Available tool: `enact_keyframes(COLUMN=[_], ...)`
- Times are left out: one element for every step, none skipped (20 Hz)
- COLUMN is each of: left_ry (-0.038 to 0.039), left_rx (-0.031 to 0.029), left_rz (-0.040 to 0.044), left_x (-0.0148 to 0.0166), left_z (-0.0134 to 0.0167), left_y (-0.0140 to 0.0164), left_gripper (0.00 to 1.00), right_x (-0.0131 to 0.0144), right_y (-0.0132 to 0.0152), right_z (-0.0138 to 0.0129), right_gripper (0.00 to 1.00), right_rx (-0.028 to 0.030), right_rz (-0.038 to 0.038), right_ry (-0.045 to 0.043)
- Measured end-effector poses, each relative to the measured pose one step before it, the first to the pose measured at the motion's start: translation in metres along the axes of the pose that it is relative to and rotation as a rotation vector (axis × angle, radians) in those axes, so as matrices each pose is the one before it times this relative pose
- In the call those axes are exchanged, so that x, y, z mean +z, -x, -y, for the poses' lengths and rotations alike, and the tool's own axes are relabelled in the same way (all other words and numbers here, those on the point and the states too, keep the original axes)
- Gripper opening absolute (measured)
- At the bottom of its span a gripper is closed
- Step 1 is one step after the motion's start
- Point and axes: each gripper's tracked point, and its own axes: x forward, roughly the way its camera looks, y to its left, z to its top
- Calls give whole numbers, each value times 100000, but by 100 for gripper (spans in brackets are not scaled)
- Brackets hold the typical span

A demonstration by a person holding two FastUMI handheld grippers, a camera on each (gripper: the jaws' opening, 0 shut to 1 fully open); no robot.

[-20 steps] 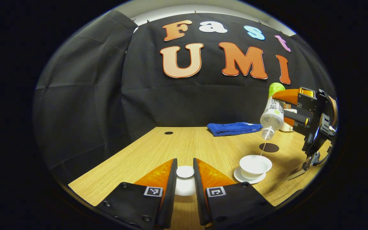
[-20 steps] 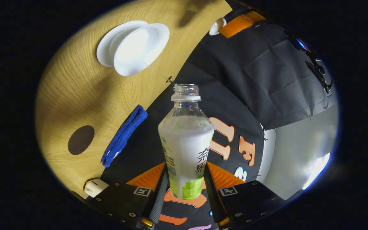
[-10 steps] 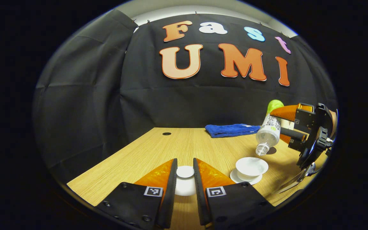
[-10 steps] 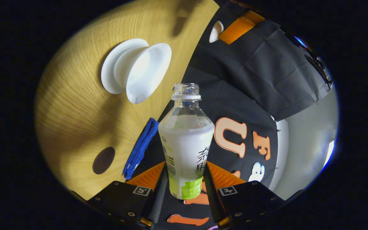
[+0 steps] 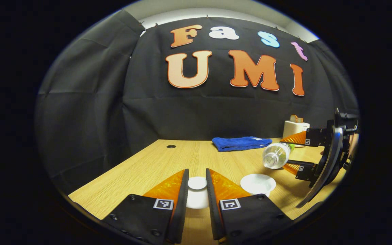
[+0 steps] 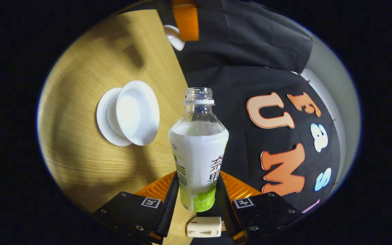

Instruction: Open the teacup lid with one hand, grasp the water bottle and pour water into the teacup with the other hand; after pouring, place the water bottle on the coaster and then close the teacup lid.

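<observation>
Jaws of R gripper [image 6: 197, 204] clamped on water bottle [image 6: 198, 153], low on its body; jaws of L gripper [image 5: 197, 194] clamped on teacup lid [image 5: 197, 183] by its knob, held just above desk [image 5: 155, 166]. Teacup [image 5: 258, 180] sits open on its saucer [image 6: 104, 117], lower right of L gripper view; bottle near-horizontal just above and right of it, mouth uncapped, no stream visible.

Step (judged): pour done, bottle being righted. Next: carry bottle to coaster, not in the now frames, prob. behind the bottle; set upright, release. Then lid back on cup.

Vs 1.0 s ago: thin stream ran into cup with bottle steeply tipped; now levelled, lower, stream gone. L unchanged.
</observation>
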Motion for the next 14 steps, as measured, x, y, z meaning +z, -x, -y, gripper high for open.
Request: enact_keyframes(left_ry=[56, -118, -378, -448, -289, -156, -34, 33, -74, -103, -228, -266, -215, -250], left_rx=[-465, -449, -233, -412, -349, -398, -451, -621, -515, -485, -565, -419, -423, -348], left_rz=[323, 296, 334, 281, 287, 252, 322, 393, 536, 523, 581, 508, 403, 422], left_x=[174, 115, 118, 147, 173, 108, 235, 224, 223, 277, 271, 79, 157, 242], left_z=[214, 331, 302, 263, 339, 409, 420, 308, 289, 345, 406, 323, 186, 305], left_y=[18, 31, -188, -20, -54, -10, -65, -39, -3, 13, -108, 14, 84, 78], left_gripper=[35, 36, 36, 35, 36, 35, 35, 36, 34, 36, 35, 35, 34, 35], right_x=[-122, -395, 21, 88, 93, -104, -175, -10, -5, -89, -170, -155, -45, -228], right_y=[140, -34, -129, -503, 126, 21, -27, 155, -347, -240, -301, -182, -211, -161], right_z=[420, 329, 265, 47, 51, 264, 668, 603, 406, 349, 769, 594, 713, 601], right_gripper=[63, 63, 63, 63, 64, 63, 63, 63, 63, 63, 63, 64, 63, 63], right_rx=[617, 1855, 853, 1000, 1082, 225, -858, -614, -188, 556, 380, 191, -370, -312], right_rz=[-464, -1333, -633, -32, 303, 502, 227, 171, -285, -524, -804, -467, -390, -298], right_ry=[-6735, -7446, -8015, -8097, -7683, -6708, -6413, -5787, -6339, -7192, -7508, -7437, -7020, -6786])
